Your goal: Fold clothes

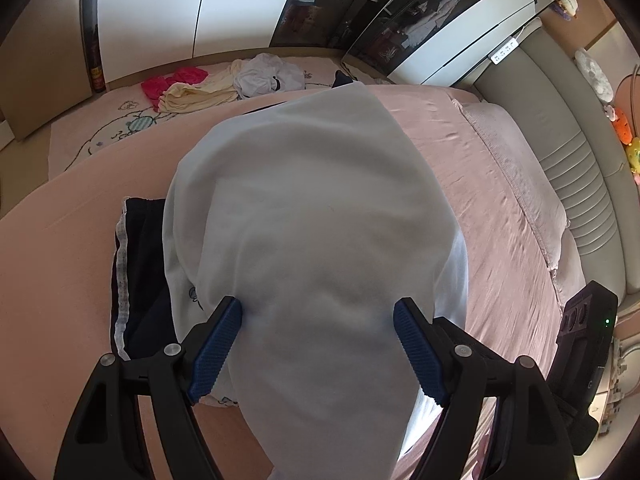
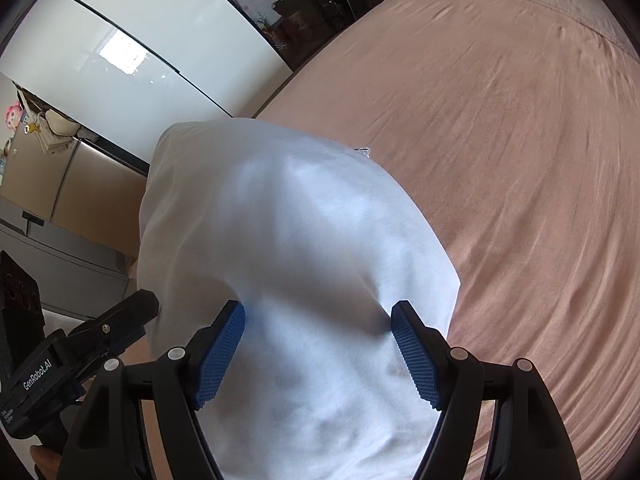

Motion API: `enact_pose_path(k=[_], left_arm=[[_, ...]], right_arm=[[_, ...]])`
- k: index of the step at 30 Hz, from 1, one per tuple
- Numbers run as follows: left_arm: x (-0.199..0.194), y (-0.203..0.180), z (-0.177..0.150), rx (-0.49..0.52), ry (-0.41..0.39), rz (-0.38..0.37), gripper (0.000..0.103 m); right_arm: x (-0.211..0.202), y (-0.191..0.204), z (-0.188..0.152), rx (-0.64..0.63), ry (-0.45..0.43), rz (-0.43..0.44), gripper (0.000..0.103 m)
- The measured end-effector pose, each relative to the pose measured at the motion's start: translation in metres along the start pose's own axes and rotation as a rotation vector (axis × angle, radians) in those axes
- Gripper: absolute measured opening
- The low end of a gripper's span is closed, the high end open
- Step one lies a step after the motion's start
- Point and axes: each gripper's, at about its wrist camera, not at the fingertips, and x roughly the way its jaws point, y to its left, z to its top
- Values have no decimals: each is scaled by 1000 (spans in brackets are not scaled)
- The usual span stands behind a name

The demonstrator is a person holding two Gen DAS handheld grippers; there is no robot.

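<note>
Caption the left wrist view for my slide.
Left gripper carries a pale blue garment over a pink bed, beside folded dark shorts.

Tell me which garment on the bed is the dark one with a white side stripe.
The folded navy shorts, partly under the pale blue garment. The pink, cream and white clothes lie crumpled at the far edge.

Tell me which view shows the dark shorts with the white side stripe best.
The left wrist view: the dark shorts lie on the bed, partly under the pale garment. The right wrist view shows nothing of them; the garment fills its centre.
</note>
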Motion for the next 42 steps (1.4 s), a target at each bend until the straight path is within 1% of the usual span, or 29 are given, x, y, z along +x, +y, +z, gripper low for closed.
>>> enact_pose_path(k=[3,6,10,13,14,15,16,18,20,21,22,23,24,26,28,30,32,35,37,38,39,40,42], left_arm=[[9,2,3,-11,15,3,78],[14,4,3,-31,5,2,78],[19,2,-1,-19,-34,27,78],[21,-2,-7,5,-64,47,77],[22,-4,-8,12,-75,57,75],[23,-5,-9,20,-86,67,71],[23,-7,-11,27,-97,74,69],[21,-11,-15,39,-119,82,65],[19,-14,-18,55,-137,90,63],[18,-16,-20,63,-145,95,57],[17,-18,-21,65,-153,93,54],[16,-19,-23,62,-160,86,49],[15,-20,-24,59,-162,84,42],[16,-21,-26,54,-163,82,37],[14,-20,-26,50,-167,65,34],[9,-18,-25,40,-175,23,28],[3,-16,-23,30,-175,-28,27],[-5,-23,-21,42,-175,-104,27],[-11,-29,-20,57,-178,-150,27],[-14,-34,-20,70,-181,-165,27],[-18,-39,-20,84,-186,-179,22],[-23,-43,-19,96,-194,-186,22],[-30,-50,-17,109,-206,-207,22]], right_arm=[[10,-3,5,18,18,12,76],[23,-7,8,45,49,48,76],[34,-6,7,32,57,67,76],[40,-7,3,35,39,68,76],[43,-8,2,44,38,70,75],[44,-8,0,53,38,77,72],[46,-8,-2,63,38,83,68],[45,-10,-4,112,30,89,56],[44,-10,-6,155,18,90,48],[43,-9,-8,172,10,87,45],[42,-8,-9,181,3,81,43],[41,-7,-11,196,-1,84,39],[41,-6,-13,210,-6,86,35],[42,-4,-15,218,-5,87,30],[41,-4,-17,225,-6,95,27],[38,-6,-19,245,-10,122,21],[33,-11,-21,278,-14,159,19],[27,-15,-24,329,-15,225,18],[20,-11,-26,335,-33,263,17],[16,-8,-27,330,-36,279,17],[13,-4,-28,321,-40,289,17],[9,1,-29,311,-43,306,16],[0,2,-30,335,-61,342,15]])
